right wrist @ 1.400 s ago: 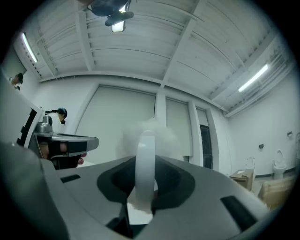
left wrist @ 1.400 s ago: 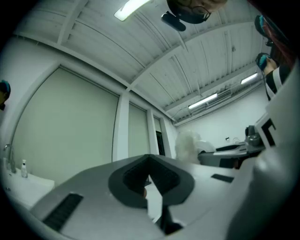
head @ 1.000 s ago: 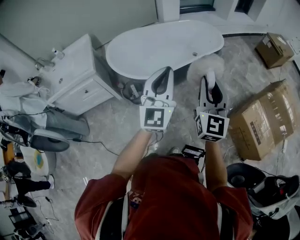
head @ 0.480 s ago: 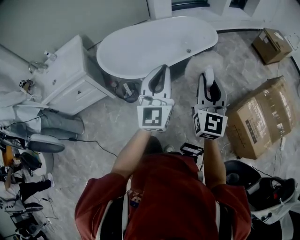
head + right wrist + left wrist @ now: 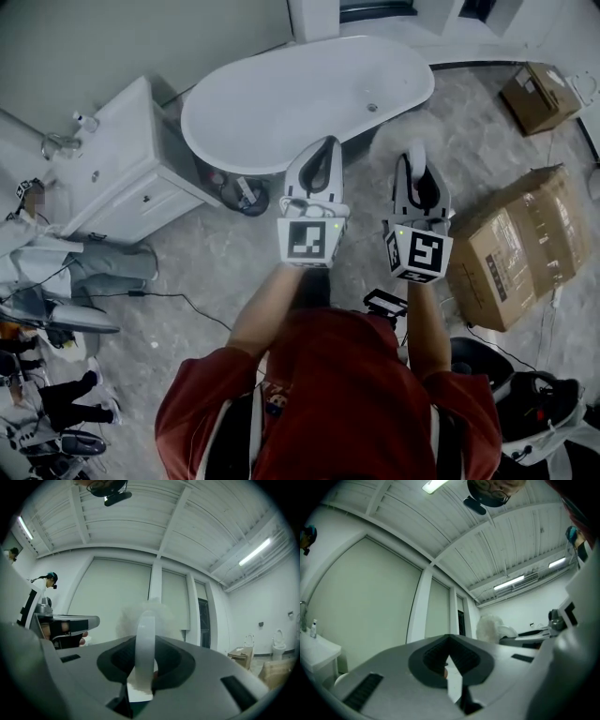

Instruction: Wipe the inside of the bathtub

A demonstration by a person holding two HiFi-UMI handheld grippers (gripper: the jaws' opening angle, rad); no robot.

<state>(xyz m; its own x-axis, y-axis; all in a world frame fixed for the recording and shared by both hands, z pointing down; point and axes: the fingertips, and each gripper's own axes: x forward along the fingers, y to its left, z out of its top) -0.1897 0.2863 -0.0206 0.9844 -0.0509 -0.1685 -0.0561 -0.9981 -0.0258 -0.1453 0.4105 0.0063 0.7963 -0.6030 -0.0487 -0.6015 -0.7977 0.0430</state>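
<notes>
The white oval bathtub (image 5: 309, 94) stands at the top of the head view, dry-looking, with a drain near its right end. Both grippers are held up in front of it, short of its near rim. My left gripper (image 5: 322, 150) (image 5: 450, 644) is shut with nothing between its jaws. My right gripper (image 5: 417, 155) (image 5: 145, 644) is shut on the white handle (image 5: 144, 639) of a fluffy white duster (image 5: 405, 131), whose head (image 5: 140, 613) rises past the fingertips. The duster (image 5: 490, 626) also shows in the left gripper view, off to the right.
A white vanity cabinet (image 5: 117, 178) stands left of the tub. A round dark object (image 5: 246, 195) lies under the tub's near edge. Cardboard boxes (image 5: 511, 248) (image 5: 536, 94) sit at the right. A cable (image 5: 187, 300) and clutter lie on the marble floor at the left.
The tub has slid left and lower in the head view as the person shifted. Both grippers keep their pose, and the right one still holds the duster.
</notes>
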